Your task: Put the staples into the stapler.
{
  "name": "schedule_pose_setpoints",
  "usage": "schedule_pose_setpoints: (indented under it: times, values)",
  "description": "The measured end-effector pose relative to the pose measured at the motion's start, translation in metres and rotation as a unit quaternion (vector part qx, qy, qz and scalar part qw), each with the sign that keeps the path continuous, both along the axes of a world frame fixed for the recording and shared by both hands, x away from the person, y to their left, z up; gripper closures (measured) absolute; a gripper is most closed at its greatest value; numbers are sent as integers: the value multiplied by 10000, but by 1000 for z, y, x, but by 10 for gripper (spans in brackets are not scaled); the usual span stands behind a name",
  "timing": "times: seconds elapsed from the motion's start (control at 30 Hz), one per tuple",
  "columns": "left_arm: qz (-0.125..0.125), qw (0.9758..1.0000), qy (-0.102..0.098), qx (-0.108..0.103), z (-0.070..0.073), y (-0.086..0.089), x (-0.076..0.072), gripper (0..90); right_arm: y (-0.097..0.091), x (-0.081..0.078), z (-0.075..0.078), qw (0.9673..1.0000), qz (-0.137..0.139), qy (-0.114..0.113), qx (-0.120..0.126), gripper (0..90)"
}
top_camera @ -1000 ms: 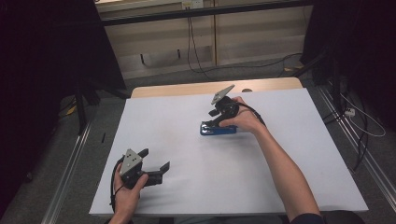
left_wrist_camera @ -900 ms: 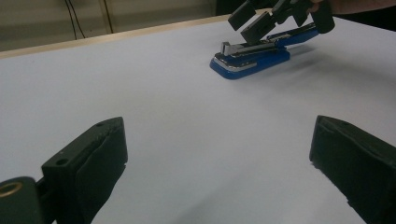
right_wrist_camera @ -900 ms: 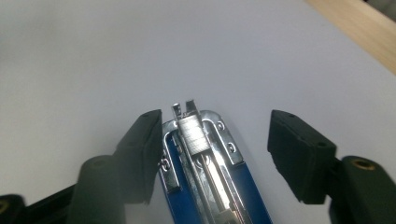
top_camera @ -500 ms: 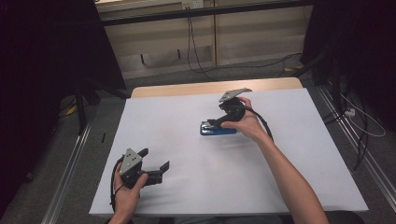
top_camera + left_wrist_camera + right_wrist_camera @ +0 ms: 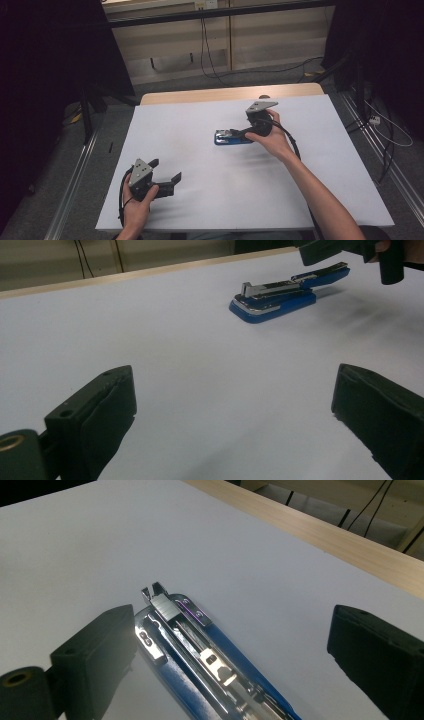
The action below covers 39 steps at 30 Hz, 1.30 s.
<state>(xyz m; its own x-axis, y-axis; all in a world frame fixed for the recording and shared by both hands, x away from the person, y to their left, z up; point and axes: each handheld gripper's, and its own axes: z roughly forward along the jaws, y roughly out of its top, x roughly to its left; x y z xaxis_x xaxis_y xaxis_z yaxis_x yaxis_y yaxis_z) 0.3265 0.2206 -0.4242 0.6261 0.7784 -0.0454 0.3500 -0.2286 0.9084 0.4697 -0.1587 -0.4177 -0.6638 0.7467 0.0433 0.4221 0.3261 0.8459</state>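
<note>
- Right at the tips of my right gripper (image 5: 239, 134) lies the blue stapler (image 5: 233, 137), flat on the white table sheet (image 5: 200, 165) and a little beyond its middle, toward the wooden far edge (image 5: 230, 94).
- Its long axis runs crosswise on the sheet, and my right gripper points along that same axis from the stapler's right end; in the right gripper view the stapler (image 5: 200, 660) stretches away between my two jaws, chrome magazine on top and its front end farthest from me.
- My right gripper's jaws have just been opening and now stand wide; the stapler's body lies between them, but neither pad presses on it (the left pad sits just beside the chrome edge, the right pad well apart).
- My right hand is far nearer to the stapler than my left, so I judge any fresh grip falls to the right.
- My left gripper (image 5: 170, 180) rests near the sheet's near-left corner, well apart from the stapler, jaws wide and with nothing between them; in the left gripper view the stapler (image 5: 280, 297) lies ahead and to the right, its top arm raised at the end where my right gripper (image 5: 350, 255) meets it.
- Nothing stands on the sheet between either gripper and the stapler; cables (image 5: 215, 55) lie on the floor beyond the wooden edge.
</note>
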Motion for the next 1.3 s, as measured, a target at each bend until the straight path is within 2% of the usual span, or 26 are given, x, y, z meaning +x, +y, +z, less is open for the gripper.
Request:
schedule_pose_setpoints:
  times: [0.1,0.17,0.4,0.43,0.53,0.6,0.7,0.83,0.9,1.3]
  values:
    - [-10,10000,3,40,0,0,0,42,-4,-6,1,10000,-68,-48,-9,52]
    - [-12,10000,0,49,0,0,0,42,-7,-12,1,9998,-135,-87,-102,44]
    - [-41,9999,17,91,-2,-2,2,42,-15,-27,-1,9994,-306,-156,-79,36]
    - [-45,9999,11,141,-2,-3,2,42,-16,-29,-3,9994,-332,-124,-51,38]
    - [-55,9999,18,108,-3,-4,2,42,-18,-34,-5,9990,-422,-95,-141,50]
    - [-21,9999,44,105,-4,-4,2,42,-20,-38,-6,9988,-470,-107,-81,50]
    - [-12,9999,61,107,-4,-3,3,42,-23,-45,-6,9981,-560,-266,12,46]
    - [35,9999,106,70,-4,-2,4,42,-29,-51,-7,9971,-686,-315,92,46]
    - [48,9999,114,15,-4,-2,5,42,-34,-55,-7,9963,-756,-363,162,47]
    - [17,10000,89,-11,-1,-3,4,53,-63,-82,-7,9912,-1096,-611,425,52]
